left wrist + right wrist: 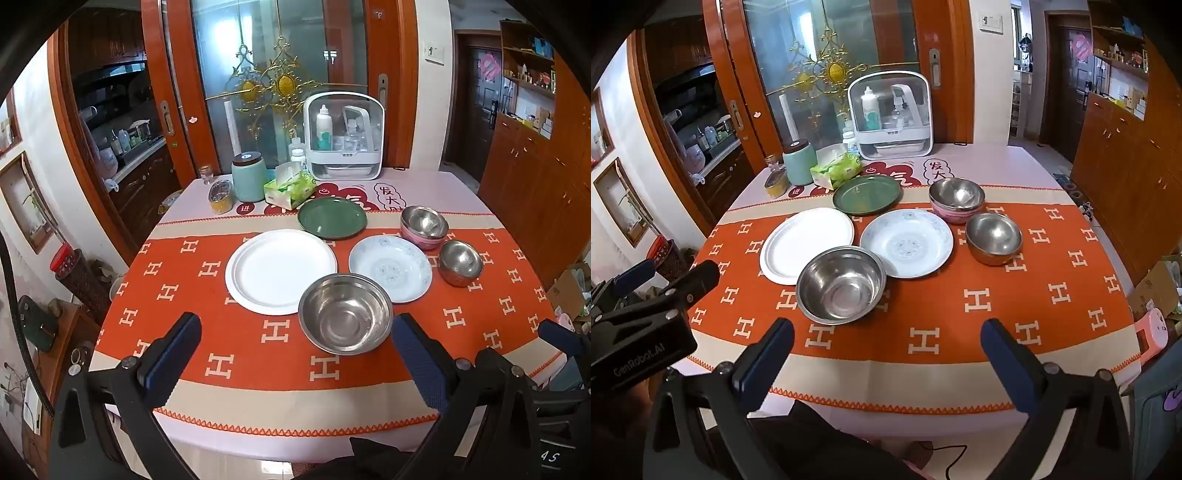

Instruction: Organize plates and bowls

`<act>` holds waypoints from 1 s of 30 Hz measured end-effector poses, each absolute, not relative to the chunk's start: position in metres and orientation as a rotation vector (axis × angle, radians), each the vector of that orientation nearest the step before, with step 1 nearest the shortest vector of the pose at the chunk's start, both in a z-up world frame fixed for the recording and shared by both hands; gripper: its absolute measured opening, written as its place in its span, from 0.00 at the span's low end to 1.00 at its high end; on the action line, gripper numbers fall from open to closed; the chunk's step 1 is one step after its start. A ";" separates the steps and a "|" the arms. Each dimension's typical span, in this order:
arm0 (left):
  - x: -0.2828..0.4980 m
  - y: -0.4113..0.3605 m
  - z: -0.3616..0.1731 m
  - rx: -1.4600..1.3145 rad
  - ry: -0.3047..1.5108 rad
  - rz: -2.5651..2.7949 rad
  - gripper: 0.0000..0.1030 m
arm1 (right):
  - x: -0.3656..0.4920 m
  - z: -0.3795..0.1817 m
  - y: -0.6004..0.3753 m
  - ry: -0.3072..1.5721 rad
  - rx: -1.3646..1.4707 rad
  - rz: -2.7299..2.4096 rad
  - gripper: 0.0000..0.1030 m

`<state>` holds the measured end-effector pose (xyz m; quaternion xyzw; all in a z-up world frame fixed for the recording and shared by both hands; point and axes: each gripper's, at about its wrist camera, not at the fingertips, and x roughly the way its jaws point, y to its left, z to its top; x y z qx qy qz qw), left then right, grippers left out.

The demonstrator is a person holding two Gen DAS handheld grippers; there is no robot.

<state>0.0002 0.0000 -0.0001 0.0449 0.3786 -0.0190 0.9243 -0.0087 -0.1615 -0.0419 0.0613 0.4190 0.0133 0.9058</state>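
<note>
On the orange tablecloth [221,332] lie a white plate [280,271], a green plate [332,217] behind it and a pale patterned plate [390,267] to its right. A large steel bowl [345,313] stands nearest me. A smaller steel bowl [460,262] sits at the right. Another steel bowl is nested in a pink bowl [424,226]. My left gripper [295,332] hangs open above the near table edge, nothing between its fingers. My right gripper [886,336] is open too, short of the large steel bowl [841,284]. The same plates show in the right wrist view: white [807,243], green [867,194], patterned [907,243].
At the table's back stand a white storage box [344,134], a teal jar [249,176], a green tissue pack [290,189] and a small tin [220,197]. Wooden sliding doors rise behind. Cabinets line the right wall. The left gripper's body [646,317] shows at the left edge of the right wrist view.
</note>
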 end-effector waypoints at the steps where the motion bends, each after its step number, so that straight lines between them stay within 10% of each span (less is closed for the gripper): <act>1: 0.000 0.000 0.000 0.090 0.775 -0.041 0.99 | -0.009 -0.042 -0.162 0.865 0.127 0.028 0.98; 30: -0.005 -0.003 0.000 0.086 0.774 -0.046 0.99 | -0.013 -0.043 -0.164 0.868 0.127 0.030 0.98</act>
